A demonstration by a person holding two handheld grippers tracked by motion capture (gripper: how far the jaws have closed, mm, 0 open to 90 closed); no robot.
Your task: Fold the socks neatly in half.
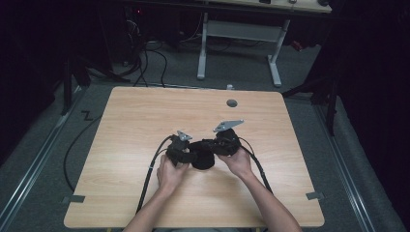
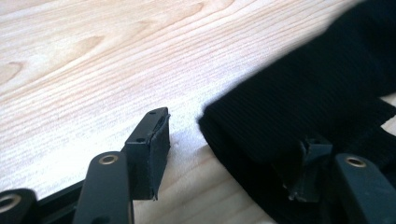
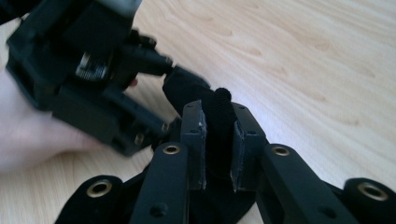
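Tabletop [image 1: 145, 125]: black cloth [image 3: 219, 126] between right tool [image 3: 218, 135] pads

High view: we look forward and down on the whole table [image 1: 145, 111] from above. Left gripper view: we sit close over the tabletop, cloth [image 2: 317, 93] at hand. Right gripper view: equally close. All three share the cloth and tabletop.

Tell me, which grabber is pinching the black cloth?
The right gripper: its pads squeeze a fold of the black cloth. The left gripper stands open around the cloth's edge.
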